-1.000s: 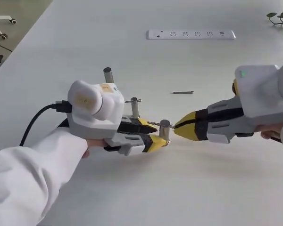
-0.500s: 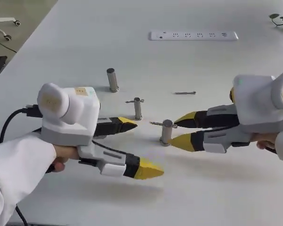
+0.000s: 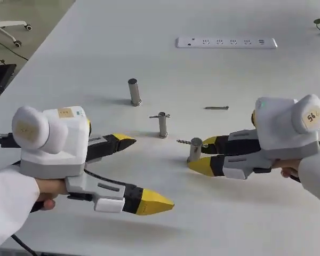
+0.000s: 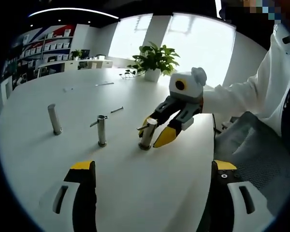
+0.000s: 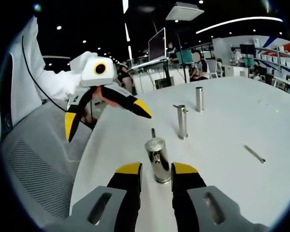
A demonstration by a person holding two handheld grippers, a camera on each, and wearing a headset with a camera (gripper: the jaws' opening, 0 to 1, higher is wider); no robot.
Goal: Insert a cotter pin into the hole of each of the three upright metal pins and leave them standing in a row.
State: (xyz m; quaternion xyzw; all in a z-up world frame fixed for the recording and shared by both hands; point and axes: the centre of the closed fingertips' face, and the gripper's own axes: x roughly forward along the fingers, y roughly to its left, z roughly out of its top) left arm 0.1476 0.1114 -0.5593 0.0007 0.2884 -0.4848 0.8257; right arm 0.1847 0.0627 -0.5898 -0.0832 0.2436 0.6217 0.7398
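The right gripper point(image 3: 198, 153), jaws slightly apart and holding nothing, straddles the nearest metal pin point(image 3: 194, 158), which has a cotter pin point(image 3: 184, 142) through it. A sideways nudge could topple it. Since a second ago, the left gripper point(image 3: 152, 170) has backed away, wide open and empty.

Left tongs point(image 3: 152, 171) have opened and backed off the nearest pin point(image 3: 196, 150)
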